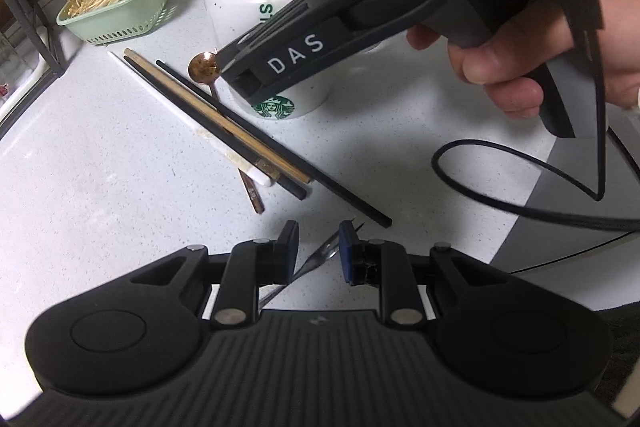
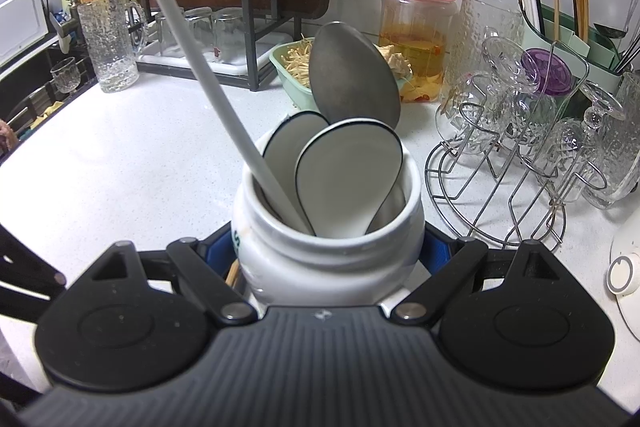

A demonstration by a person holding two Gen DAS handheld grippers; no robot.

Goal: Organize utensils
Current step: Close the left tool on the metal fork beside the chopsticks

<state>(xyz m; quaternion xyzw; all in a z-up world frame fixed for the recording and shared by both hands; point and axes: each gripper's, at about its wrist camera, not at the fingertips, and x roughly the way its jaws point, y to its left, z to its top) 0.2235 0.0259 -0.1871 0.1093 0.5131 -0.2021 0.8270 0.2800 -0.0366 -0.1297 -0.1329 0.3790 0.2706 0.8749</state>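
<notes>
Right tool (image 2: 332,255) straddles jar (image 2: 328,251) (three spoons (image 2: 352,183)).

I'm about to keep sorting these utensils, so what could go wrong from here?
1. The right gripper straddles the jar, jaws wide apart. The jar is top-heavy with spoons and a long white handle; a nudge could tip it.
2. The left gripper hovers open over a fork lying flat; closing could skid it away.
3. The cable loops on the counter near the chopsticks and might drag them.
</notes>
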